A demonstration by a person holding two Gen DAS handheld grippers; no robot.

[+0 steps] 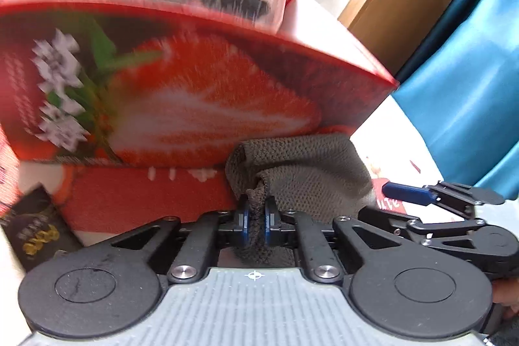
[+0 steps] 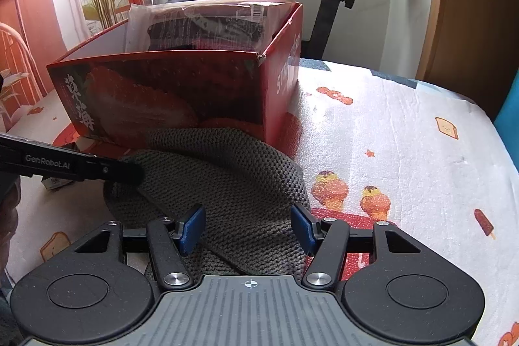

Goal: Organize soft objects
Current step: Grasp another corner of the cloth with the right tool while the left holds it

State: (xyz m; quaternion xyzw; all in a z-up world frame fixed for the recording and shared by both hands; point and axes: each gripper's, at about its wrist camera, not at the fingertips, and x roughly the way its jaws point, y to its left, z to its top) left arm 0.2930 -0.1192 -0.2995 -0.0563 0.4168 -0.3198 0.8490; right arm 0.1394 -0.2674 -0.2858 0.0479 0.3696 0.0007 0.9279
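The left gripper (image 1: 257, 218) is pinching 1 fold of the grey knitted cloth (image 1: 308, 171) near the strawberry box (image 2: 181, 86); the right gripper (image 2: 248, 231) is straddling it, unclamped. That thin pinch may slip on lifting.

A grey-brown knit cloth (image 2: 227, 171) with a pebbly weave lies ahead of the black, blue-padded right gripper (image 2: 248, 229). Beyond it, the red box (image 2: 181, 93) bears a strawberry print and white lettering. Right of the gripper, the white desk cover (image 2: 405, 132) shows orange toast, ice-cream and popsicle motifs.
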